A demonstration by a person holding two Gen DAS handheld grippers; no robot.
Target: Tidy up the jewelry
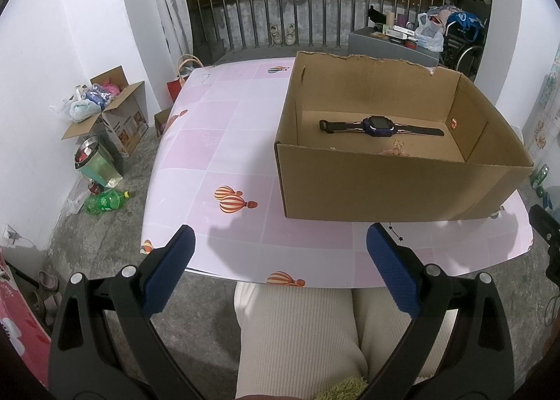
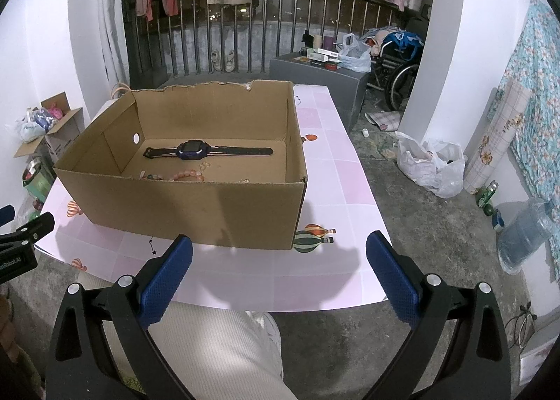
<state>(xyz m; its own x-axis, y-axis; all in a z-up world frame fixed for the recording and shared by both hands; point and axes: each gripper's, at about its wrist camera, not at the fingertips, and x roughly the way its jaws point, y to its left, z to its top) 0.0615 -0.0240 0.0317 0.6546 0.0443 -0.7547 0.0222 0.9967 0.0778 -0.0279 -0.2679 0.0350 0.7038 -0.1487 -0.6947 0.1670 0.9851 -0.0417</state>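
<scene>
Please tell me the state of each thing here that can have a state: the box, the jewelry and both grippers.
Cardboard box: open on top, upright on the table.
Watch: inside the box, lying flat, strap stretched out.
Bead bracelet: inside the box, near the front wall.
Left gripper: open, empty.
Right gripper: open, empty.

Brown cardboard box [image 2: 196, 204], blue-black watch [image 2: 196, 151], pink checked table [image 1: 224, 154] — striped balloon prints, blue gripper pads [image 2: 164, 281].

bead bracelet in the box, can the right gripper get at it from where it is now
Probably yes. The right gripper is open and empty, the box has no lid, and nothing lies over the bracelet. It sits just behind the near wall, so the gripper must come over that.
</scene>
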